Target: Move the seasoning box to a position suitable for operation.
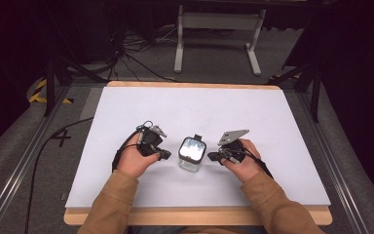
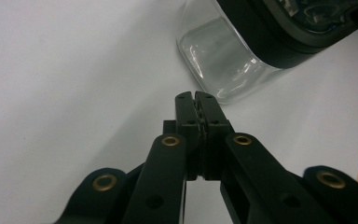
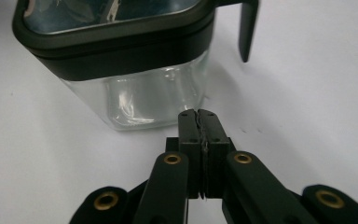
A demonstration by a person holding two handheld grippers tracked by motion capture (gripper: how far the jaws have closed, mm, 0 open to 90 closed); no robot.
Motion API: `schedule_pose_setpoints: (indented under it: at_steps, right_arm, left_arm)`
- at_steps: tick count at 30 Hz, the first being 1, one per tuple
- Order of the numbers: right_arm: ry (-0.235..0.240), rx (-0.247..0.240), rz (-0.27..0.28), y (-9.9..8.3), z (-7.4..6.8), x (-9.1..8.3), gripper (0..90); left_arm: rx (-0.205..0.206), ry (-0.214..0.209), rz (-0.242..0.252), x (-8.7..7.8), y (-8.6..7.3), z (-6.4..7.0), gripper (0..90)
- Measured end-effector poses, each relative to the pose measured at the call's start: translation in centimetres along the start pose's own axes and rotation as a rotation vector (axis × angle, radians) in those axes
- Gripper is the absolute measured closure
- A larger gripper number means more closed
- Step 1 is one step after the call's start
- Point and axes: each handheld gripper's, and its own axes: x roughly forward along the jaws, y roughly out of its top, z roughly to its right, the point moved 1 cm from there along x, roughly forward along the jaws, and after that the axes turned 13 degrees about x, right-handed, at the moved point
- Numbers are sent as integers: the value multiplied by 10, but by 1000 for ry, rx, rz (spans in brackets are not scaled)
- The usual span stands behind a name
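A square clear container [image 1: 192, 155] with a black-rimmed lid and a black latch tab stands upright on the white mat [image 1: 190, 107], between my two grippers. My left gripper [image 1: 164, 155] sits just to its left, jaws shut on nothing. In the left gripper view its tips [image 2: 196, 97] stop just short of the container's glass wall [image 2: 219, 65]. My right gripper [image 1: 213, 157] lies just to the container's right, also shut and empty. In the right gripper view its tips [image 3: 198, 114] point at the clear wall [image 3: 144, 100] below the black lid [image 3: 121, 32].
The white mat covers a wooden tabletop [image 1: 195, 214] whose bare edge runs along the front. A cable [image 1: 44, 151] trails off the table's left side. Beyond the far edge stands a white metal stand [image 1: 219, 29] on grey carpet.
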Motion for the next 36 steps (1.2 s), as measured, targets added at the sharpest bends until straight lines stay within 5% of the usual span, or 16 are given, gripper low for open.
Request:
schedule_pose_setpoints:
  at_steps: [18, 36]
  right_arm:
    - [-131, 164, 126, -18, 61, -70, 900]
    - [-139, 182, 131, -21, 68, -75, 900]
  left_arm:
    - [21, -37, -12, 19, 11, 4, 897]
    - [66, -118, -54, 28, 21, 24, 897]
